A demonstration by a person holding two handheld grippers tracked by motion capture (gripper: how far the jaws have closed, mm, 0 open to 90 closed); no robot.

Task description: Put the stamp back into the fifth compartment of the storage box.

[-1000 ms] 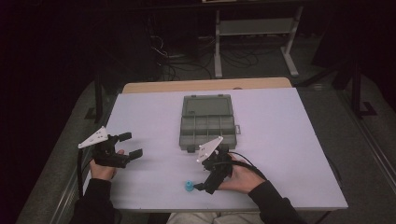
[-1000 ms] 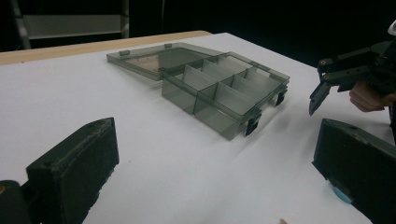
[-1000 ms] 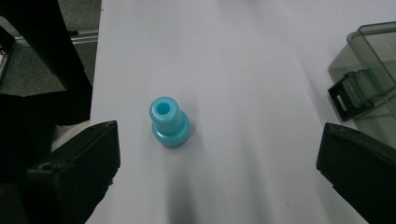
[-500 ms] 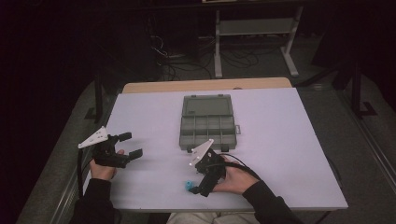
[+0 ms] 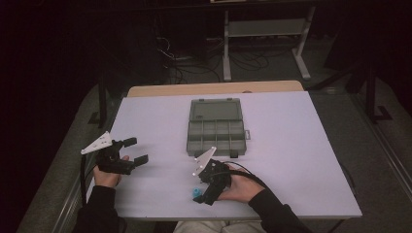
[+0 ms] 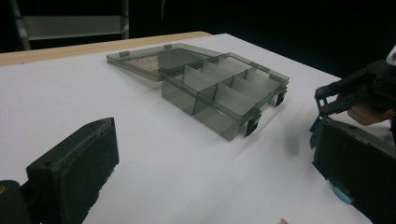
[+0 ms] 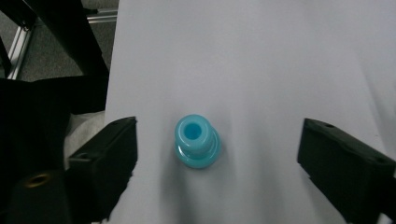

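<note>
Jaws of the right gripper (image 7: pixel 215 158) stand apart on either side of a small blue spool-shaped piece (image 7: pixel 197 141) that sits upright on the white table (image 5: pixel 301 145) near the front edge; they have just been closing in, yet neither pad touches it. Off to the left, the left gripper (image 5: pixel 134 150) hangs spread wide with nothing between its jaws. Behind them a smoky grey compartment box (image 5: pixel 215 127) lies with its lid folded back, and no writing or label on it can be read.
</note>
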